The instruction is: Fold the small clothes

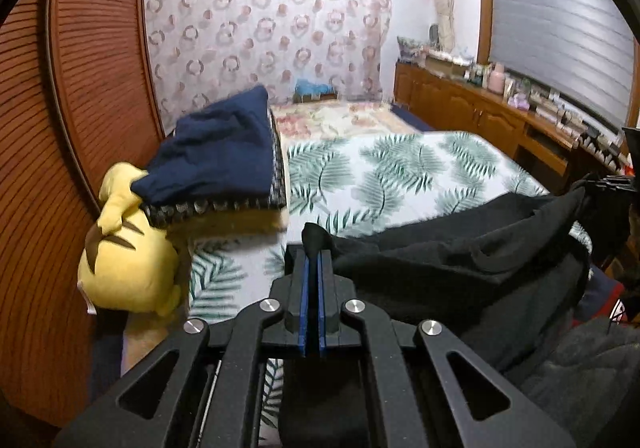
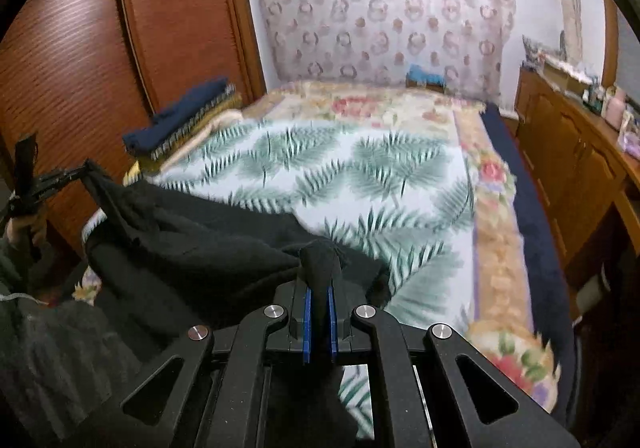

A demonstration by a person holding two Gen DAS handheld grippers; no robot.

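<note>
**Two grippers hold one black cloth over the bed**

The left gripper [image 1: 313, 248] has its blue-padded fingers [image 1: 306, 288] pressed tight on a bunched corner of the soft black cloth garment [image 1: 460, 248]. A little tuft of the cloth sticks out past the fingertips. The right gripper [image 2: 320, 280] pinches another corner of the same black garment [image 2: 192, 240] the same way, with cloth poking out above its fingers [image 2: 307, 324].

The garment hangs between the two grippers and sags down near the white bed cover with green leaf prints [image 1: 380, 176]. In the left wrist view it spreads away to the right of the fingers. In the right wrist view it spreads away to the left of the fingers.

Ahead and to the left of the left fingers sits a folded dark blue cloth pile [image 1: 216, 152]. It rests on a patterned cushion, just beside a yellow plush toy [image 1: 128, 268]. The brown wooden slatted door [image 1: 60, 128] stands further left.
</note>
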